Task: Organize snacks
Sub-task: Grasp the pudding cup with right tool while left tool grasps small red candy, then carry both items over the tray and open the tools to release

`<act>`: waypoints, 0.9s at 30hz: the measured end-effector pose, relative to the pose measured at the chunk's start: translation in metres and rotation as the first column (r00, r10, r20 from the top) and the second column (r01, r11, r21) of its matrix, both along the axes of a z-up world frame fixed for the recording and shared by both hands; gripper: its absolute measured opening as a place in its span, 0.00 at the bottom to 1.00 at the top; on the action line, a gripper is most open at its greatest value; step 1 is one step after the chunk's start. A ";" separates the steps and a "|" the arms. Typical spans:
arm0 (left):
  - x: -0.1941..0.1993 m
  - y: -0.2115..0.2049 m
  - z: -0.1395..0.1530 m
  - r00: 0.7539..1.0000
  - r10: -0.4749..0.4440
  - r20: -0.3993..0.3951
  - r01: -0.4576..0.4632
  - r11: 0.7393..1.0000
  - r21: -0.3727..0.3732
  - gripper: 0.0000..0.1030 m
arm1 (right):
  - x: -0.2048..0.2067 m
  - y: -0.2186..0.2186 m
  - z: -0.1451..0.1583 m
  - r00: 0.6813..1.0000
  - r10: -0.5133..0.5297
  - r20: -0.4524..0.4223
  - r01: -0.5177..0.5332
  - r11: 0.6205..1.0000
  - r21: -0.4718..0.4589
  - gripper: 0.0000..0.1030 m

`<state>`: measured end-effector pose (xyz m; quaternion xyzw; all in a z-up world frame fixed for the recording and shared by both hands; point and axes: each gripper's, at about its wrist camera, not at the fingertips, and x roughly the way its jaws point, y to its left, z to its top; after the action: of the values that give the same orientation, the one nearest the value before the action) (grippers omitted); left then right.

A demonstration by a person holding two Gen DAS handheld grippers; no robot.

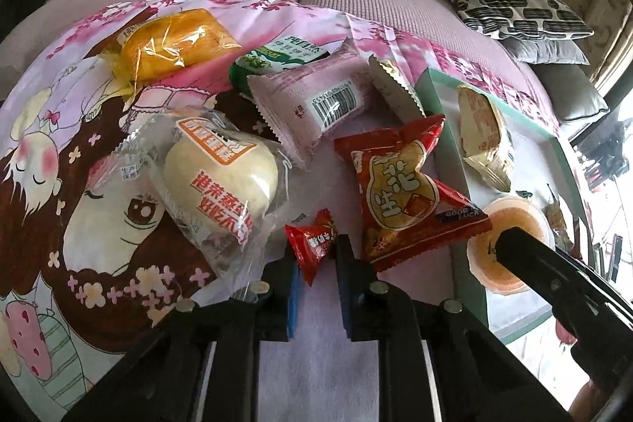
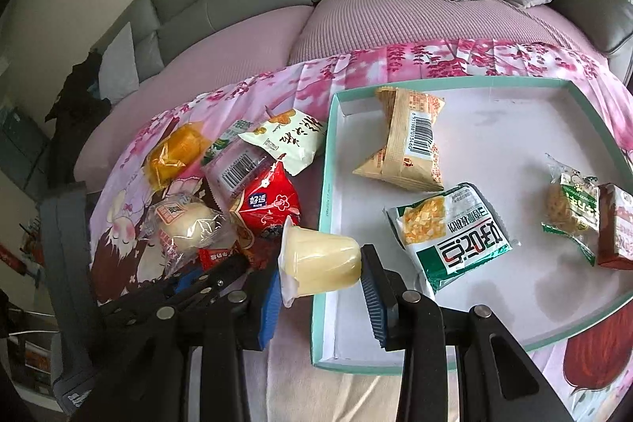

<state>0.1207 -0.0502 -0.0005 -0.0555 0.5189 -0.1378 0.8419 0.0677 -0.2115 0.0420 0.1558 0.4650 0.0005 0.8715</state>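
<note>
1. As you look along your left gripper [image 1: 315, 256], its jaws are clamped on a small red candy packet [image 1: 312, 248] near the front edge of the cartoon-print cloth [image 1: 79, 153]. Loose snacks lie beyond it on the cloth: a steamed bun in clear wrap [image 1: 217, 176], a pink biscuit pack [image 1: 316, 105], an orange cake [image 1: 174, 42], a green biscuit pack [image 1: 273, 60] and a red peanut bag [image 1: 403, 184].
2. In the right wrist view, your right gripper [image 2: 320, 275] grips a pale jelly cup [image 2: 322, 262] lying on its side between the pads, just over the left rim of the teal-edged tray [image 2: 326, 184]. Inside the tray sit a tan packet [image 2: 407, 141] toward the far left corner, a green-and-white packet [image 2: 451, 236] near the middle, and a clear noodle snack [image 2: 569, 204] beside a dark red box [image 2: 615, 228] at the right edge.
3. Judging by this, sorting looks roughly half done: four are trayed, two held, and about six wait on the cloth.
</note>
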 end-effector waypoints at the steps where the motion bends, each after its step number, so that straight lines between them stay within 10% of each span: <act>1: -0.001 0.000 0.001 1.000 -0.002 0.002 0.002 1.000 -0.003 0.16 | 0.000 0.000 0.000 1.000 0.000 0.001 0.000 1.000 0.001 0.38; 14: -0.018 0.003 0.052 0.987 -0.018 0.161 0.025 0.999 -0.041 0.16 | -0.013 -0.026 0.022 0.997 -0.048 0.061 0.047 0.999 0.018 0.38; 27: -0.050 -0.094 0.053 0.926 -0.325 0.192 0.332 0.943 -0.005 0.16 | -0.042 -0.120 0.013 0.941 -0.337 -0.010 0.336 0.940 -0.052 0.38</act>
<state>0.0709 -0.1446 0.0521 0.0296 0.4359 -0.2910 0.8511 0.0259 -0.3314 0.0552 0.2111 0.4398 -0.1614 0.8579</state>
